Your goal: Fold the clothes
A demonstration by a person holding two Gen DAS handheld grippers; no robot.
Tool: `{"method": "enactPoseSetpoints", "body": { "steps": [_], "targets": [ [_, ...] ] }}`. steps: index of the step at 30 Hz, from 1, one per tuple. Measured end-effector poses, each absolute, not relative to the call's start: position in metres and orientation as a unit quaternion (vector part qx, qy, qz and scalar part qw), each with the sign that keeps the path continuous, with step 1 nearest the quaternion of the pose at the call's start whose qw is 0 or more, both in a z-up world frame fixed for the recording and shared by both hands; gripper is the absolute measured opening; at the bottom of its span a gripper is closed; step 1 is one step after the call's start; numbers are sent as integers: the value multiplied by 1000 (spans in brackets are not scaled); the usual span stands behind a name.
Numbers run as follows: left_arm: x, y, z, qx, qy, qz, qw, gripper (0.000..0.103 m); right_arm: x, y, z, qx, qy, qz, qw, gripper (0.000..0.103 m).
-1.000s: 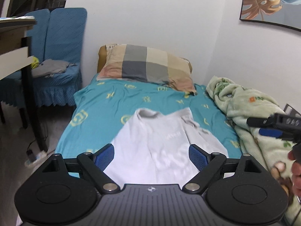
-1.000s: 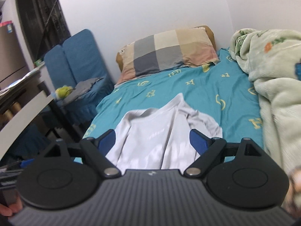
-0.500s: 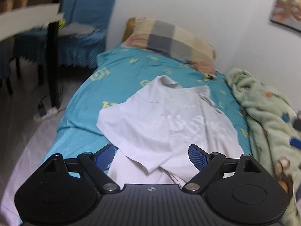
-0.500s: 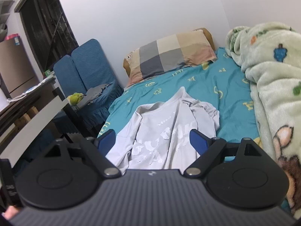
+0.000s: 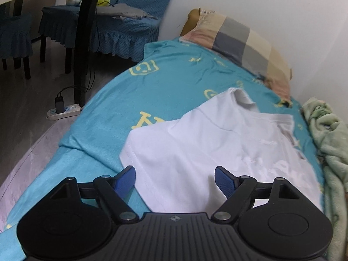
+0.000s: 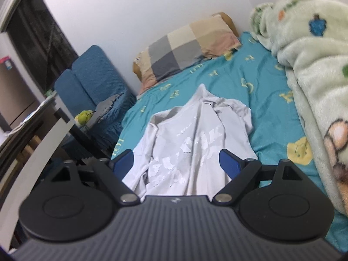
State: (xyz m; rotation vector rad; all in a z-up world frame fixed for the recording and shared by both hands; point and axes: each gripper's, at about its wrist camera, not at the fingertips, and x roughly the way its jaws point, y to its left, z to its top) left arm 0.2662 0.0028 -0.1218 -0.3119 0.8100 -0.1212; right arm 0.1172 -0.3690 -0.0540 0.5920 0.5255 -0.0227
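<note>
A white T-shirt (image 5: 217, 143) with a pale print lies rumpled on the teal bed sheet (image 5: 169, 82), collar toward the pillow. It also shows in the right wrist view (image 6: 195, 143). My left gripper (image 5: 175, 179) is open and empty, low over the shirt's near left sleeve edge. My right gripper (image 6: 177, 163) is open and empty, just above the shirt's lower part, with its right sleeve bunched beyond.
A checked pillow (image 5: 241, 43) lies at the head of the bed. A green fleece blanket (image 6: 308, 69) is heaped along the right side. Blue-covered chairs (image 5: 121, 28), a dark table leg (image 5: 81, 43) and a power strip (image 5: 64, 111) stand left of the bed.
Both grippers have moved down and closer to the shirt. The left one has swung toward the shirt's left sleeve edge. Both stay open and empty.
</note>
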Motion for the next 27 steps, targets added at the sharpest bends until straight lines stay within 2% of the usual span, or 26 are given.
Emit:
{"method": "enactPoseSetpoints", "body": {
  "steps": [2,5,6,7,14,22,27],
  "targets": [
    [274,-2,-128,-148,388,-58,908,70,124,-373,-63,292,265,-15,919,87],
    [284,-10,-133,-137,382,-61,912,46,132,-379,-73,302,281,-28,910,87],
    [288,-13,-133,-130,387,-63,911,25,134,-382,-76,309,282,-31,908,87],
    [292,-16,-133,-120,392,-66,910,9,135,-385,-78,317,282,-34,905,87],
    [311,4,-87,-129,337,-85,929,4,133,-389,-87,350,294,-45,888,87],
    [390,45,-23,-112,291,-41,949,3,150,-384,-95,342,297,-65,889,87],
    [452,51,-38,-62,312,30,948,3,166,-388,-106,336,307,-85,886,87]
  ]
}}
